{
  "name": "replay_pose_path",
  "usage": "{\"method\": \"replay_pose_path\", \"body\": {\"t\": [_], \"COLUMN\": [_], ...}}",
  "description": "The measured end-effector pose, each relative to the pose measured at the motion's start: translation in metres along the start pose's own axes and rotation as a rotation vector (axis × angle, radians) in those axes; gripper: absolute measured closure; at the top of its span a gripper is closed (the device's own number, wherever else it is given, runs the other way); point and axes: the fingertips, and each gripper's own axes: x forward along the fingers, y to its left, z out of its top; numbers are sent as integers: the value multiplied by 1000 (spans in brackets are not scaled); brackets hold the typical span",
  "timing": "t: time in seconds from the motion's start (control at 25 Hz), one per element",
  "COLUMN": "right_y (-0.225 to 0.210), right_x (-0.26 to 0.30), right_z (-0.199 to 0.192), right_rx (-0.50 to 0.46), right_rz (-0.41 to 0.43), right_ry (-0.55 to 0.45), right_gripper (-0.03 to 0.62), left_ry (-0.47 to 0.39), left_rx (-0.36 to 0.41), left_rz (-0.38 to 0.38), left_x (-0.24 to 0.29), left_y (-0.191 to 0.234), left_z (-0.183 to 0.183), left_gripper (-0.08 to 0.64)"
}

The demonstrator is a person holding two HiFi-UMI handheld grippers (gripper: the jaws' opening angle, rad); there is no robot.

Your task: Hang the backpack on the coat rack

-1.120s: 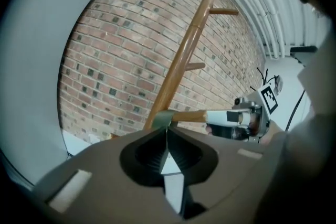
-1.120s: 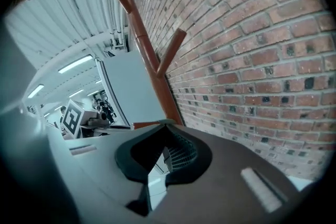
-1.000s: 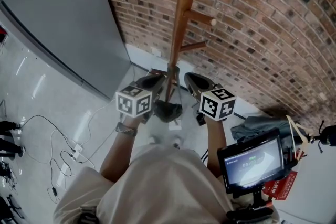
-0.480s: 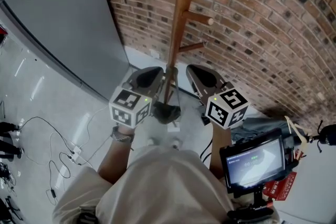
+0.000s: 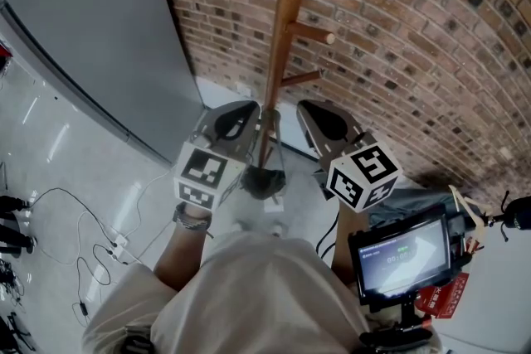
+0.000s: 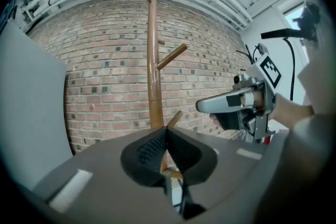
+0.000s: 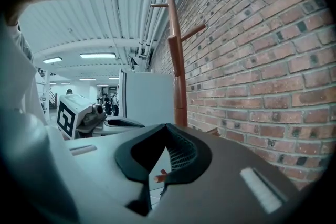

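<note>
You stand on a pale glossy floor point(image 5: 58, 137), and the coat rack point(image 5: 282, 46) rises from it just ahead. Loose cables point(image 5: 91, 236) trail at your left. A grey-blue bundle point(image 5: 406, 199) lies at your right.

A grey panel point(image 5: 99, 29) stands beside the brick wall point(image 5: 415, 37); cables point(image 5: 116, 242) cross the floor point(image 5: 50, 137).

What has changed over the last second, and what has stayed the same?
The left tongs and right tongs rose slightly, looking larger in the head view. Nothing was gripped or released: both stay shut and empty. The rack stands bare, unmoved.
</note>
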Motion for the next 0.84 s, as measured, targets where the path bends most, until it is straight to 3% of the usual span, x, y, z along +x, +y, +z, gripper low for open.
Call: {"method": "replay_pose_path", "body": {"t": [0.32, 0.84], "right_y": [1, 1], "right_x": [-6, -6], "right_z": [15, 15], "right_rx": [8, 7], "right_rz": [-4, -9], "right_ry": [-50, -49], "right_gripper": [592, 592], "left_ry": [-48, -50], "left_rx": [56, 72], "left_rz": [-16, -22], "left_x": [-5, -3], "left_y": [-5, -8], "left_z": [27, 27], "left_gripper": [560, 560]}}
